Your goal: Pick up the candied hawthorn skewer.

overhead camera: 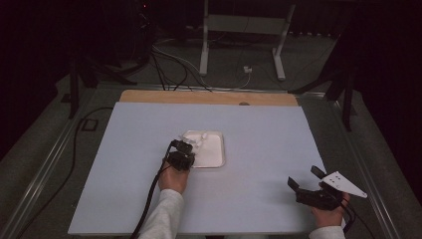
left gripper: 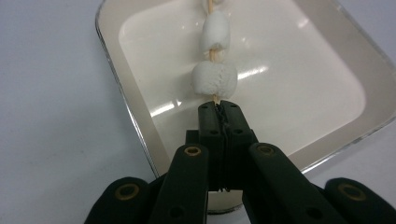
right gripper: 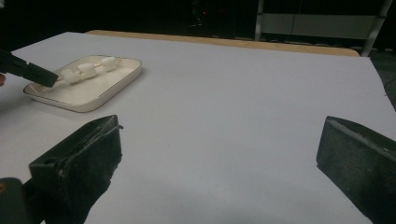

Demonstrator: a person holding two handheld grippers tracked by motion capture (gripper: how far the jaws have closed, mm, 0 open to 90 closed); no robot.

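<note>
Marshmallows on one thin wooden skewer lie in the single tray, a shallow, rounded-corner rectangle of glossy cream enamel with a thin shiny rim. In the left gripper view two soft, chalky white cylinders show whole along the stick, and the bottom of a third pokes in at the top edge; the right gripper view shows three in a row. Each is puffy and slightly dented, with the pale stick bare between them.

Only one tray sits on the table, on a matte, pale blue-grey sheet, with a strip of bare wood along its far edge. The tray lies a little left of the table's middle, well away from the right gripper.

Two black grippers are in use, one in each hand. Over the tray's near-left side the left gripper has its jaws pressed together, pinching the near end of the skewer just below the nearest marshmallow. Its pads are flat, ribbed black blocks, fixed with small screws.

At the table's near right corner, the right gripper has its jaws spread wide with nothing between them; in its own view the two blocky pads stand far apart over bare sheet. A grey three-cornered plate sits on top of it.
</note>
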